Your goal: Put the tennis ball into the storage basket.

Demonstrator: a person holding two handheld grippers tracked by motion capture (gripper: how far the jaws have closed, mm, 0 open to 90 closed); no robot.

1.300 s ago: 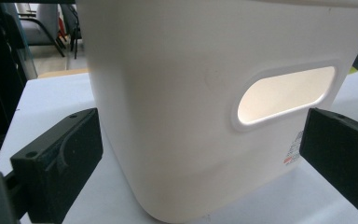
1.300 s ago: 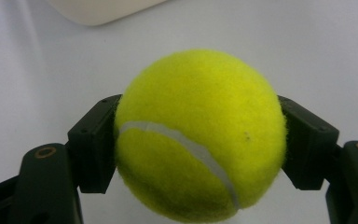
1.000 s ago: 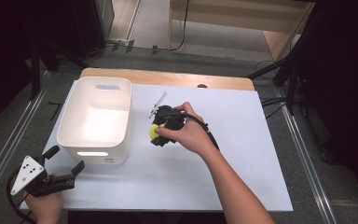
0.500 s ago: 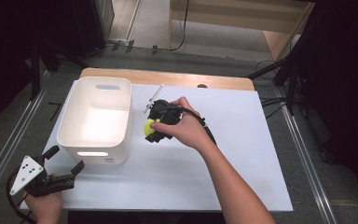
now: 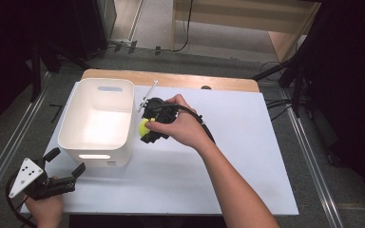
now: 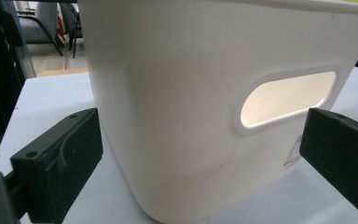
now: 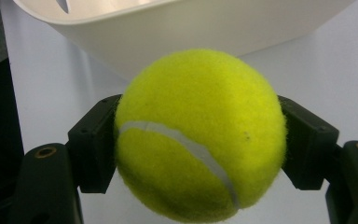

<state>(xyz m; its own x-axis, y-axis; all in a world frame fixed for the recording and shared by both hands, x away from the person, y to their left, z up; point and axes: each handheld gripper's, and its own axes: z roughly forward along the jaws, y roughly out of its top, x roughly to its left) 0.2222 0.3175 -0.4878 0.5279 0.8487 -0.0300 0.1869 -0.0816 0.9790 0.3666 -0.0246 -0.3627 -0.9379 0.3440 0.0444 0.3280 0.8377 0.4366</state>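
Observation:
A yellow-green tennis ball (image 7: 198, 135) sits clamped between the two black jaws of my right gripper (image 5: 148, 129), held just off the white table beside the right wall of the white bin (image 5: 123, 123). In the high view the ball (image 5: 144, 126) peeks out left of the hand. My left gripper (image 5: 65, 166) rests at the table's near left corner, open, its jaws spread wide toward the bin's near wall (image 6: 177, 116) and its handle slot (image 6: 286, 98), with nothing between them.
The white table (image 5: 228, 161) has free room right of and in front of the bin. A wooden strip (image 5: 171, 80) runs along its far edge. Metal rails flank the table, and cables lie on the floor at the right.
My right gripper has carried the ball a little leftward and farther back, closer to the bin's right wall. The left gripper has stayed put.

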